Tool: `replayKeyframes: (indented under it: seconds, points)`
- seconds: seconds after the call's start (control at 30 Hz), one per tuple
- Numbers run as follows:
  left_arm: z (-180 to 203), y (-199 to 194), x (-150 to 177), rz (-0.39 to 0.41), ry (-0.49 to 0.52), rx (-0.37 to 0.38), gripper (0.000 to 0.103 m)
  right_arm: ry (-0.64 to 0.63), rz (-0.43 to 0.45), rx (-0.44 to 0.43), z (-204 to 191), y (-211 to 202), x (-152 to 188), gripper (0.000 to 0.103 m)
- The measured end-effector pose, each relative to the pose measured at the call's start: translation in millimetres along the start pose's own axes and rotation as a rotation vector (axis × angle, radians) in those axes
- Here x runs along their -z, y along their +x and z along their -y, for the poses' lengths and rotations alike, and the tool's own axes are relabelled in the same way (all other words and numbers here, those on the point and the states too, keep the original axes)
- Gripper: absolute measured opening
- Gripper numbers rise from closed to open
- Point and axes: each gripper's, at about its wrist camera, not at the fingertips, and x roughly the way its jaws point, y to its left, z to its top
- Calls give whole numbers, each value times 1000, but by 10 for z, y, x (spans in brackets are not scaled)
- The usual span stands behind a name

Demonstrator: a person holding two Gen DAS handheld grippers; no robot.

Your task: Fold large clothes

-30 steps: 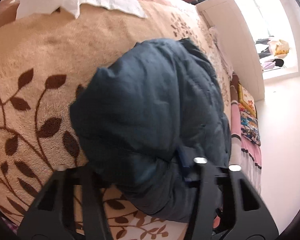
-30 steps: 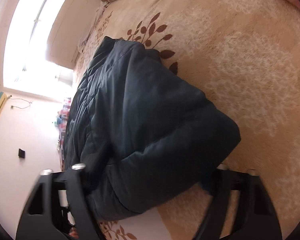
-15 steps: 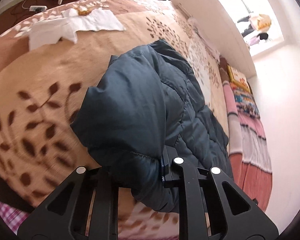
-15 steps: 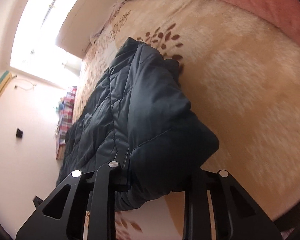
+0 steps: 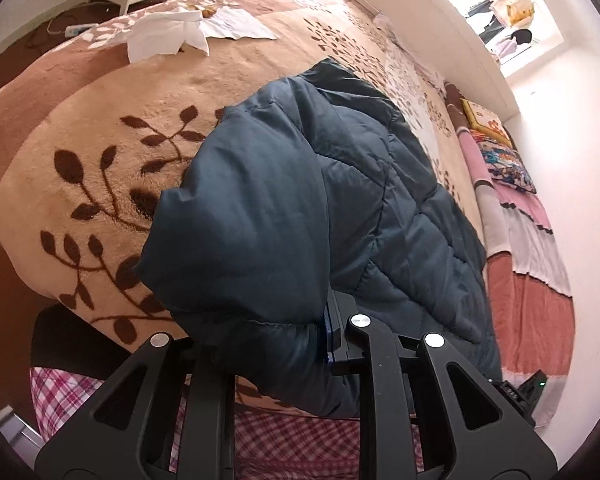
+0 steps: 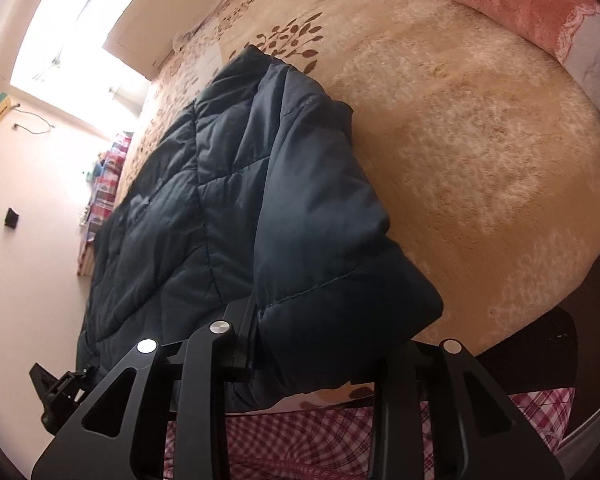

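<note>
**Navy puffer jacket clamped at near corners, both sides**

Navy quilted jacket [image 5: 300, 208] lies on the tan leaf-print blanket [image 5: 112, 184] covering the bed, near the bed's front edge. Long axis runs away from both cameras, toward the white headboard [image 5: 432, 32] and window end. Near end is bunched and lifted; far end lies flat on the blanket.

Left gripper [image 5: 276, 344]: fingers closed onto a thick fold of the jacket's near edge, fabric bulging out between them and over the left finger. Blue pad visible on the right finger, pressed against the cloth.

Right gripper [image 6: 312, 352]: also pinching the jacket, at the other near corner; padded fold fills the gap between the fingers.

Sleeve-like padded section is doubled over on top of the quilted body, visible in both views.

White cloth [image 5: 168, 32] sits well apart on the blanket's far left. Pink-red striped bedding [image 5: 528, 276] runs along the jacket's right side. Checked maroon fabric [image 6: 300, 436] shows below the bed edge.
</note>
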Motion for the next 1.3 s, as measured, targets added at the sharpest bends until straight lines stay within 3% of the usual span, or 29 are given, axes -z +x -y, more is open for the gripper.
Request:
replayKeyframes:
  seconds: [0.3, 0.37, 0.5, 0.63, 0.77, 0.8, 0.83, 0.93, 1.03, 1.2, 1.3]
  points:
    - [13, 52, 33, 12, 33, -65, 38, -53, -1, 96, -36, -204, 127, 59]
    - [4, 68, 48, 10, 31, -68, 46, -88, 9, 140, -41, -320, 200, 60]
    - [-15, 91, 92, 19, 27, -61, 52, -151, 49, 211, -91, -557, 346, 60]
    - [-52, 115, 118, 21, 5, -50, 58, -238, 108, 147, -442, -669, 481, 66]
    - [-104, 133, 120, 18, -18, -41, 66, -407, 80, 54, -978, -518, 582, 66]
    - [-121, 141, 125, 17, -26, -43, 68, -464, 73, 47, -1145, -439, 615, 65]
    - [-135, 147, 131, 17, -36, -43, 69, -500, 58, 37, -1272, -361, 635, 54]
    - [-165, 154, 140, 18, -47, -40, 70, -551, -19, -18, -1568, -93, 662, 38]
    - [-143, 140, 155, 20, -25, -48, 70, -609, -84, -5, -1818, 143, 717, 23]
    - [-116, 132, 129, 11, 15, -62, 68, -737, -124, 36, -2137, 467, 852, 20]
    - [-65, 117, 134, 25, 49, -66, 60, -762, -128, 57, -2184, 638, 846, 19]
